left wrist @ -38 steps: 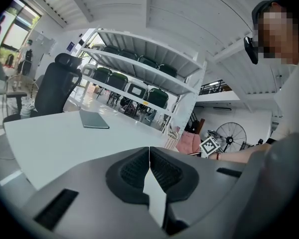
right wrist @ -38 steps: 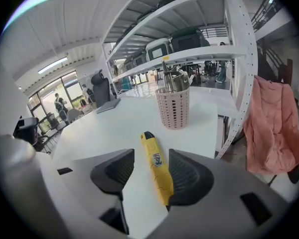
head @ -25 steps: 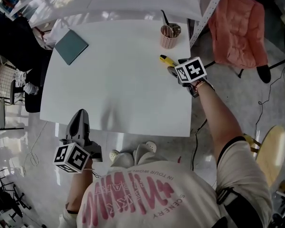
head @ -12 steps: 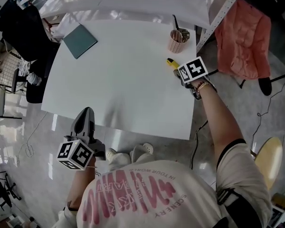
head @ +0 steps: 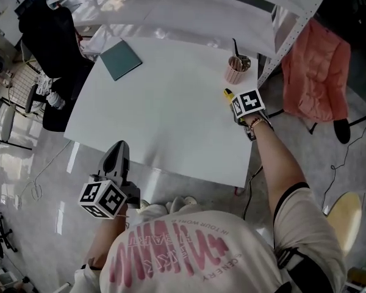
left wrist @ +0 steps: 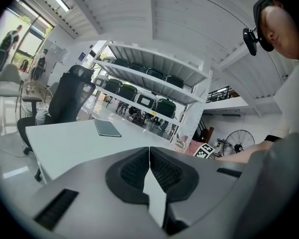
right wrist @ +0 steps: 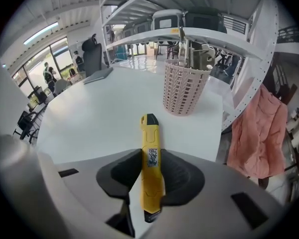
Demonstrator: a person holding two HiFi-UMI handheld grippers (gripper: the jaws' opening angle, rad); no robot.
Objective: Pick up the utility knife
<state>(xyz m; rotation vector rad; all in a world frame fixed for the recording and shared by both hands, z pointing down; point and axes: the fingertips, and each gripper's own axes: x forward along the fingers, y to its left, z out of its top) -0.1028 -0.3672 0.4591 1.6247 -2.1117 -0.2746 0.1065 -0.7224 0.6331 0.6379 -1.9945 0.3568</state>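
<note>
White table (head: pixel 171 102) before you: utility knife (right wrist: pixel 150 133) points lengthwise toward the pink basket (right wrist: pixel 185 91), right hand-held gripper (right wrist: pixel 152 159) closing on it, left hand-held gripper (left wrist: pixel 149 156) pinched together.

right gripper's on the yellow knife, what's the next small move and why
Probably finish the squeeze, then lift straight up. The right gripper's jaws are closing with the utility knife lengthwise between them, pads already against both its sides. It looks to be lying on the table, apart from the pink basket.
</note>
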